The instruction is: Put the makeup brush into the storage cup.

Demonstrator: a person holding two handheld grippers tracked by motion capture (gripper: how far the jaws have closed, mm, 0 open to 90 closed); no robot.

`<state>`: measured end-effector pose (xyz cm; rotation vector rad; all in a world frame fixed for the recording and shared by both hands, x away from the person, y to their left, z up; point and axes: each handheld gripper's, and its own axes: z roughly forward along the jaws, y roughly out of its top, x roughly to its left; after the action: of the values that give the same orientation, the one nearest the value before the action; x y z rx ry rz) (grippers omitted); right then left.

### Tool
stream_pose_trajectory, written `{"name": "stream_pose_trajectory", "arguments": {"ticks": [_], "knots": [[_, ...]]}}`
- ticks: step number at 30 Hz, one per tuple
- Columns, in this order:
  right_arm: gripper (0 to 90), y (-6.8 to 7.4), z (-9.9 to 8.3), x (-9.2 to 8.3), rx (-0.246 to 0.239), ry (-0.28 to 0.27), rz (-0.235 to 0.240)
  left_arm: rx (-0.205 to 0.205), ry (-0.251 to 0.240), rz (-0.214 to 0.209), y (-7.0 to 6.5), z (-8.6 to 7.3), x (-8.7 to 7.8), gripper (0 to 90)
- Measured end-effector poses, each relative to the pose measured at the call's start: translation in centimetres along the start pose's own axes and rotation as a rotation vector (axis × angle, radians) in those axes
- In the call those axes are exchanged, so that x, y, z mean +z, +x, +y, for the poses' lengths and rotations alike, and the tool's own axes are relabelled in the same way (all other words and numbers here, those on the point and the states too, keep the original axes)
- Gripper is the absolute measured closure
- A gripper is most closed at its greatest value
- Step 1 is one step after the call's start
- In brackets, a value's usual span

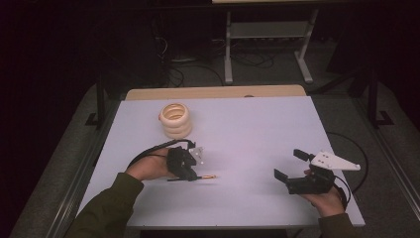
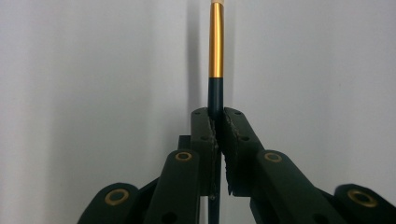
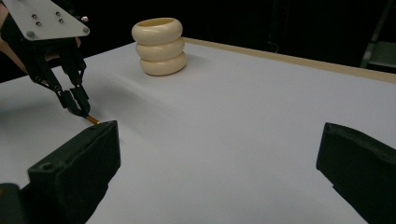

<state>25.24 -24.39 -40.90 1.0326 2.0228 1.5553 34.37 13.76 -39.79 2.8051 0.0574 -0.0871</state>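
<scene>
The left tongs (image 1: pixel 196 174) are pressed together on a thin brush (image 2: pixel 215 70), pinching its dark handle just below the gold ferrule, so the pick-up looks done. In the high view the brush (image 1: pixel 208 177) lies nearly level, low over the bench (image 1: pixel 257 129), its gold end sticking out past the jaw tips toward the right tongs (image 1: pixel 287 166). Whether it has lifted clear of the surface or rests on it I cannot tell. The right tongs stand spread wide with nothing between them, well apart from the brush, and look idle.

What is left, as I judge it, is carrying the brush to the cream ribbed holder (image 1: pixel 175 120) of three stacked rings, which stands beyond the left tongs and open at the top, and dropping it in; that has not begun.

The bristle end is cut off at the top of the left gripper view, where a pale strip just shows. In the right gripper view the left tongs (image 3: pixel 80 108) cover most of the brush (image 3: pixel 93 120), and that gripper's own near jaw hides the rest. The holder's (image 3: pixel 159 46) inside is not visible
</scene>
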Motion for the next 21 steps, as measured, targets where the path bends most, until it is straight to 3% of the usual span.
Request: {"name": "stream_pose_trajectory", "arguments": {"ticks": [11, 21], "knots": [[0.0, 0.0, 0.0, 0.0, 0.002, 0.001, -0.001, -0.053, -0.094, 0.017, 0.2, -0.9, -1.2, 83.5], [0.0, -0.1, 0.0, 0.0, 0.001, -0.004, -0.002, -0.13, -0.231, 0.044, -0.1, -2.1, -2.2, 83.5]]}}
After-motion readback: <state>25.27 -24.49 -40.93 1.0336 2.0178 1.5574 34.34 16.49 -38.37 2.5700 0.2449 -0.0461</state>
